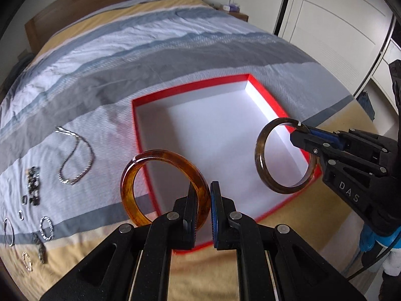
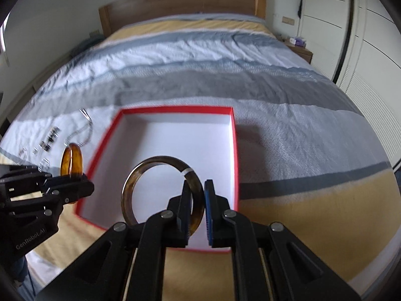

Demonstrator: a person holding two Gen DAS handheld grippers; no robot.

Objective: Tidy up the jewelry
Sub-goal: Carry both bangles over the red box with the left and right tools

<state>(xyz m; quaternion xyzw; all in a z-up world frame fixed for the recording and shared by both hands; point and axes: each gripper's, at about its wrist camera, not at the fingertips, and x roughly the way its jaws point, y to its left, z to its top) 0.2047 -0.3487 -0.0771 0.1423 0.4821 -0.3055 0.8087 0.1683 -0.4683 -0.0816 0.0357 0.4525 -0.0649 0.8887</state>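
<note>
A red box (image 1: pixel 136 125) with a white inside lies open on the bed; it also shows in the right wrist view (image 2: pixel 234 135). My left gripper (image 1: pixel 203 195) is shut on an amber bangle (image 1: pixel 147 158), held upright above the box's left edge. My right gripper (image 2: pixel 198 193) is shut on a darker brown bangle (image 2: pixel 140 173), held upright over the box's near part. The right gripper (image 1: pixel 300 135) and its brown bangle (image 1: pixel 260 155) show in the left wrist view. The left gripper (image 2: pixel 85 183) and the amber bangle (image 2: pixel 71 159) show in the right wrist view.
On the bedspread left of the box lie a silver chain necklace (image 1: pixel 75 160), a dark beaded piece (image 1: pixel 33 185), several small rings (image 1: pixel 21 214) and silver bracelets (image 1: pixel 46 228). A wooden headboard (image 2: pixel 180 2) stands at the far end, white wardrobes (image 2: pixel 363 37) at the right.
</note>
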